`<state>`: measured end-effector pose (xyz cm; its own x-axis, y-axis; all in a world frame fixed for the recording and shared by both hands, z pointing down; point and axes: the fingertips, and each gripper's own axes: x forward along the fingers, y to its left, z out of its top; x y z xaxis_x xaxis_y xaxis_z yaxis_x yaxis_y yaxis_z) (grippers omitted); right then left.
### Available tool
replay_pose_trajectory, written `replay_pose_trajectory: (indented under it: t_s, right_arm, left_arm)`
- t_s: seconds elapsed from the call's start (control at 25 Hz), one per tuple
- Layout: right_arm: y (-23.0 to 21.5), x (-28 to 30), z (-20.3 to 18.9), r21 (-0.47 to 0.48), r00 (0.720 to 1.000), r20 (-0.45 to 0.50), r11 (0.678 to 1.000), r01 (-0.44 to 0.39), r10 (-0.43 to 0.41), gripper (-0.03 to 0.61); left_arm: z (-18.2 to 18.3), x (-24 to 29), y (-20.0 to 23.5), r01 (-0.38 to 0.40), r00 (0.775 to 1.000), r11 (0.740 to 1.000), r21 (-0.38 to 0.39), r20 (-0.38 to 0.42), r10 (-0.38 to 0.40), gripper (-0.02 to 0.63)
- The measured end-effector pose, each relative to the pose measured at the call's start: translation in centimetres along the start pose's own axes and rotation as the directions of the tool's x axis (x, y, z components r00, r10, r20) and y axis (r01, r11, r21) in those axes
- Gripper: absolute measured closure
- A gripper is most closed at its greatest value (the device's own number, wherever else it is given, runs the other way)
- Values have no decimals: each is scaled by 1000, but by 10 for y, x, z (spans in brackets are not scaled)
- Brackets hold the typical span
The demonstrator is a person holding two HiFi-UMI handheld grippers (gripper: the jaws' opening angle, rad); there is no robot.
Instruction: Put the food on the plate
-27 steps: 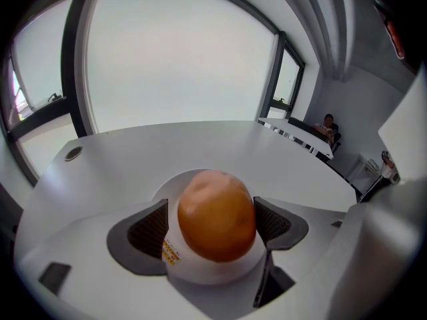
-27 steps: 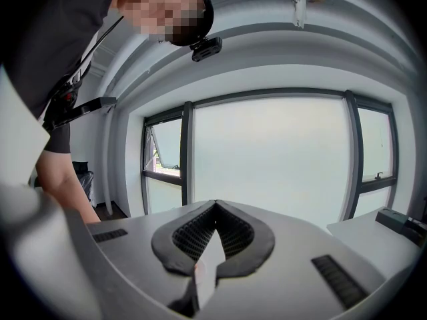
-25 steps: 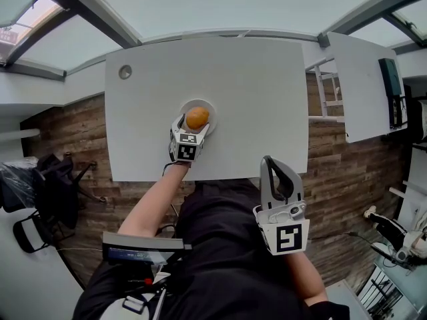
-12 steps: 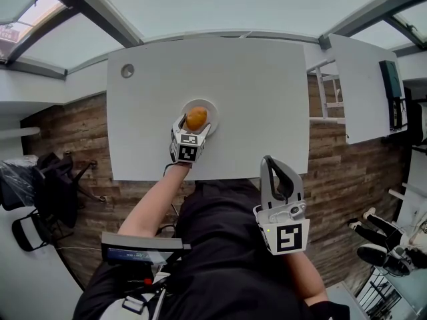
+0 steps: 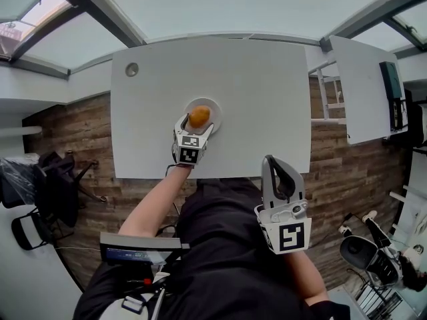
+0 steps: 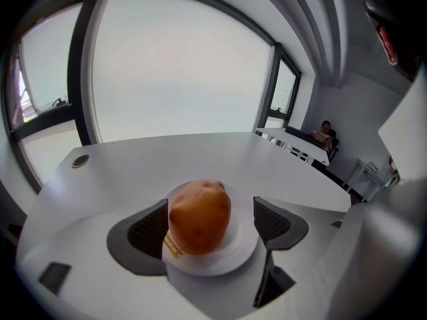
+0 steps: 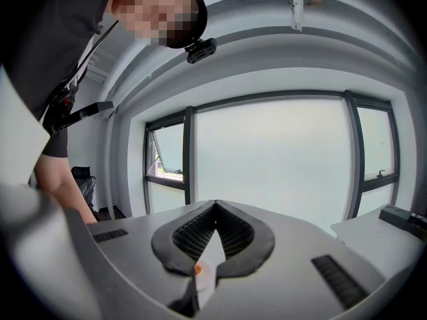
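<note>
An orange-brown, potato-like piece of food rests on a small white plate near the front middle of the white table. My left gripper is open, with one jaw on either side of the food. The left pad sits close against the food, while the right pad stands apart from it. My right gripper is shut on nothing, held off the table in front of the person's body.
A round grommet sits at the table's far left corner. A second white table stands to the right across a gap. A dark chair is on the wooden floor at left. The table's near edge runs just behind the left gripper.
The head view has shifted slightly. Both grippers, the food and the plate stay where they were.
</note>
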<state>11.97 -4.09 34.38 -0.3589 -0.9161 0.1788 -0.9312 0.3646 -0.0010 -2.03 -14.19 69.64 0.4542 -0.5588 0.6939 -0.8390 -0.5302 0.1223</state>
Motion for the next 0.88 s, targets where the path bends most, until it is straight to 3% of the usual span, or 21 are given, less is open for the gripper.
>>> replay_pose_trajectory:
  t_s: [0.4,0.64,0.88]
  right_arm:
    - [19,-7,3,0,1000,22,1000,-16,16,581]
    - [35,-10,8,-5,998,44,999,-49,49,581]
    - [42,-5,12,-2,995,63,997,-76,76,581]
  left_arm:
    - [10,-38,-3,-18,999,1000,-8,30,19,232]
    - [15,-64,-11,-20,993,996,-83,116,30,232]
    - [19,-93,-17,-55,989,997,-45,136,61,232]
